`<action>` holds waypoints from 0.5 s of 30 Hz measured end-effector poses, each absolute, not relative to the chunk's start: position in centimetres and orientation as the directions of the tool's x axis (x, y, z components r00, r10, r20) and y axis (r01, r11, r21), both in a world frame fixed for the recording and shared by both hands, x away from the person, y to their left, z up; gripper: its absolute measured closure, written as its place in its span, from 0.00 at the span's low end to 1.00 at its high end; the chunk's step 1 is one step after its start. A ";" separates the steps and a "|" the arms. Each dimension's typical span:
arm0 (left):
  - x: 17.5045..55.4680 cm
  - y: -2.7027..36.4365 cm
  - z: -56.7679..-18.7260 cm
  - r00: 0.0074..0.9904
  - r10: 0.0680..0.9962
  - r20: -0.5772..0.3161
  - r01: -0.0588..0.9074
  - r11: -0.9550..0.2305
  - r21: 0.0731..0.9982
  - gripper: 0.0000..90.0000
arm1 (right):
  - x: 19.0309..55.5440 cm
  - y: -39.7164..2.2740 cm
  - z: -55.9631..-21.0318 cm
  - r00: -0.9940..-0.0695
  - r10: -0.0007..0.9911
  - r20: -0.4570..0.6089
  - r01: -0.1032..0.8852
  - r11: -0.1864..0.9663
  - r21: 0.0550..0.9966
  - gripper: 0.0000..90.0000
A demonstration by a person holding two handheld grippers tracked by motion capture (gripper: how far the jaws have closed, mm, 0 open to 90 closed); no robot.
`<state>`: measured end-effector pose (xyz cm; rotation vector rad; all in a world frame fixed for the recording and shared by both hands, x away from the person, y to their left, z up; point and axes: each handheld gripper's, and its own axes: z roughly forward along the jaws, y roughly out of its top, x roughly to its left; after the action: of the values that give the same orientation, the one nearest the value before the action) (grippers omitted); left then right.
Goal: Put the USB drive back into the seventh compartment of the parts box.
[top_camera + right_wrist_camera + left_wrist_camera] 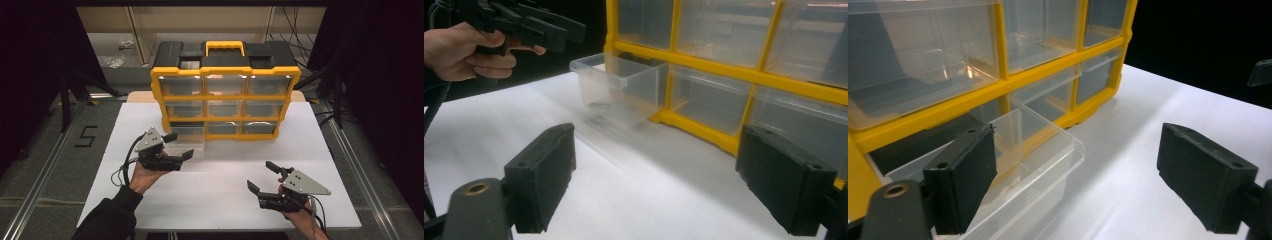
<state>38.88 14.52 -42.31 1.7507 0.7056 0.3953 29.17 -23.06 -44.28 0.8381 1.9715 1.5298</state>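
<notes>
A yellow and black organizer [226, 98] with clear drawers stands at the back of the white board [220, 200]. Its bottom-left drawer [189, 141] is pulled out, as the left gripper view [1040, 150] and the right gripper view [619, 85] also show. My left gripper [181, 145] hangs open just in front of and left of this drawer, with nothing between its pads [965, 175]. From the right gripper view the left gripper [549, 25] is above the drawer's rim and apart from it. My right gripper [261, 175] is open over the board's front right, holding nothing.
The other drawers [226, 86] are pushed in and look empty. Open white board lies between the two grippers. Metal rails [47, 160] run along both sides of the table, and dark stands [65, 100] rise behind the left corner.
</notes>
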 end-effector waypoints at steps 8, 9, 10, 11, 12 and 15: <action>38.2 14.2 -42.8 0.786 0.612 -0.092 0.250 -0.178 0.952 0.18 | 29.3 -23.1 -44.3 -0.684 0.730 -0.015 0.161 0.171 0.972 0.19; 38.0 14.1 -42.8 0.788 0.609 -0.091 0.248 -0.179 0.952 0.18 | 29.3 -23.1 -44.3 -0.684 0.729 -0.016 0.162 0.174 0.971 0.19; 37.9 14.1 -42.8 0.791 0.605 -0.092 0.247 -0.178 0.953 0.18 | 29.2 -23.1 -44.3 -0.686 0.727 -0.018 0.163 0.178 0.970 0.19; 37.9 14.0 -42.8 0.794 0.601 -0.093 0.247 -0.180 0.952 0.18 | 29.2 -23.1 -44.3 -0.686 0.727 -0.019 0.162 0.179 0.970 0.19; 37.8 14.0 -42.9 0.796 0.599 -0.092 0.247 -0.181 0.952 0.18 | 29.2 -23.1 -44.3 -0.686 0.727 -0.019 0.162 0.178 0.971 0.19; 37.5 13.8 -43.0 0.802 0.591 -0.087 0.244 -0.192 0.951 0.18 | 29.2 -23.1 -44.3 -0.685 0.728 -0.018 0.163 0.178 0.970 0.19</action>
<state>37.52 13.79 -43.02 1.7744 0.6463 0.3550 29.24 -23.08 -44.32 0.8363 1.9734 1.5312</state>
